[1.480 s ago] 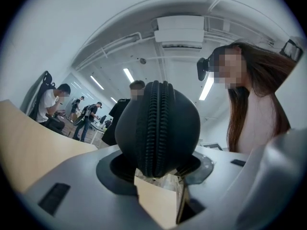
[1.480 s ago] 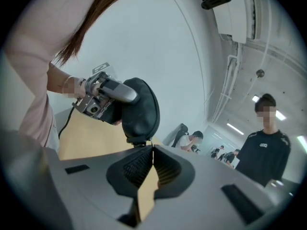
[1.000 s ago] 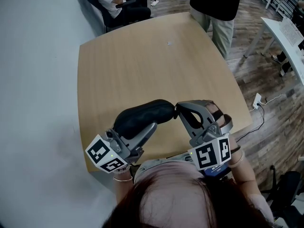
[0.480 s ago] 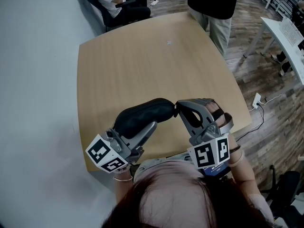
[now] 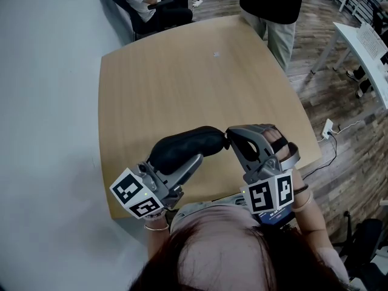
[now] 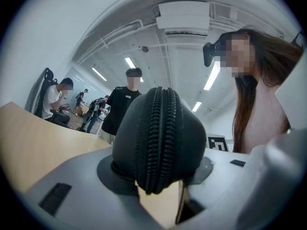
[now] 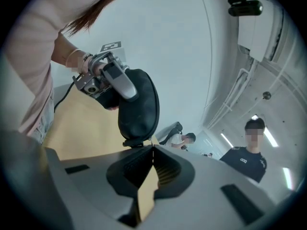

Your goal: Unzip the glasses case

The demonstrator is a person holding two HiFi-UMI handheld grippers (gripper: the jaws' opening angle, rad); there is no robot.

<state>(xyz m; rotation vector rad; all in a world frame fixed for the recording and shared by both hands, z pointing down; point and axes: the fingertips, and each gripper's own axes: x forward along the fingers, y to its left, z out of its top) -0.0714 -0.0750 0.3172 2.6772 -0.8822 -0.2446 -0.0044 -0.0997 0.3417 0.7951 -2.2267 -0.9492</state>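
Note:
A black oval glasses case hangs above the near edge of the wooden table. My left gripper is shut on its near end. In the left gripper view the case fills the gap between the jaws, and its closed zipper faces the camera. My right gripper meets the case's right tip with its jaws shut. In the right gripper view its tips pinch the small zipper pull at the lower end of the case. My left gripper holds the case's far end there.
A person in dark top and light trousers stands at the table's far right corner. Another person sits at the far left. A white desk stands to the right, and a cable and socket lie on the wood floor.

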